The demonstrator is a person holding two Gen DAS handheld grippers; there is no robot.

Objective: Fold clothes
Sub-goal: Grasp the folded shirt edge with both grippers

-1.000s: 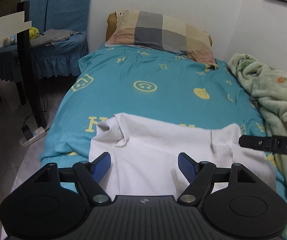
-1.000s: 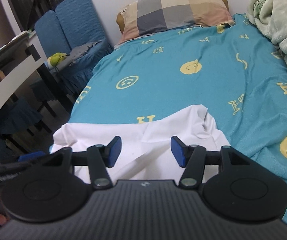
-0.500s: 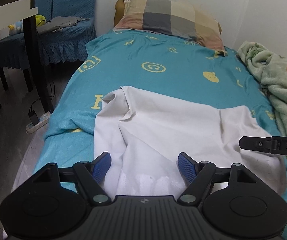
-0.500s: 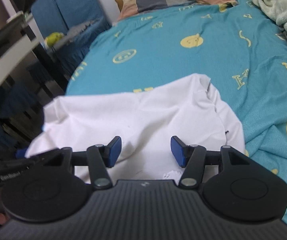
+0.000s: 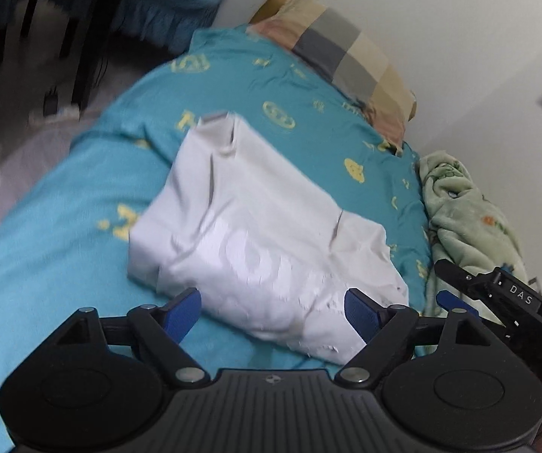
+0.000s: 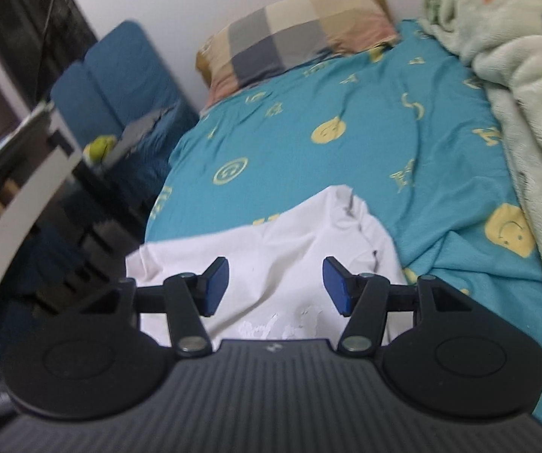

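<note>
The left gripper (image 5: 272, 311) hangs over a white T-shirt (image 5: 267, 241), its jaws opening, nothing pinched between the blue pads (image 5: 182, 311); the shirt lies just ahead of them on a teal bedsheet (image 5: 63, 234) (yellow smiley prints). Far beyond the jaws sits a checked pillow (image 5: 346, 51). To their right are a pale green blanket (image 5: 467, 207) and the right gripper (image 5: 497, 298).

Two wrist views over one bed (image 5: 82, 234)

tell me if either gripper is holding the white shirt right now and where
Nothing is held. The left gripper, its jaws opening, and the right gripper hover open above the white shirt.
</note>
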